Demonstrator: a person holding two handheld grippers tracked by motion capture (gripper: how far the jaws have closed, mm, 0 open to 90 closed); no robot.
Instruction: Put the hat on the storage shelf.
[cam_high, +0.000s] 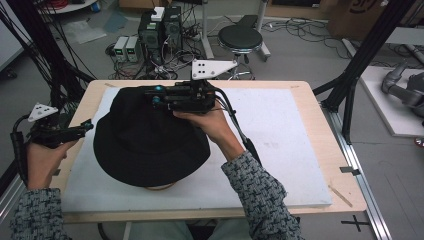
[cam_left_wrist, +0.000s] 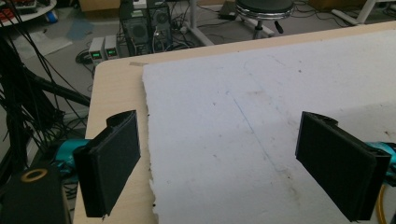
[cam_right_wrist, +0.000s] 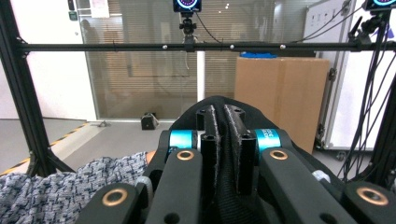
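Right gripper (cam_high: 159, 96) pinches a black hat (cam_high: 145, 145) lying on a white mat (cam_high: 280, 130)
The jaws clamp black fabric at the hat's far edge; the left gripper (cam_high: 85, 126), jaws spread and holding nothing, waits just left of the hat

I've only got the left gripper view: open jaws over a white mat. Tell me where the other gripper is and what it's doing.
Observer: The right gripper is at the far side of a black hat that sits on the white mat.
Operator: Say whether it has the hat.
Observer: Yes. In the right gripper view its jaws are shut on a fold of the hat's black cloth.
Operator: Give me the hat's place relative to my gripper.
Observer: From above, the left gripper is just off the hat's left brim, not touching it, over the table's left edge.
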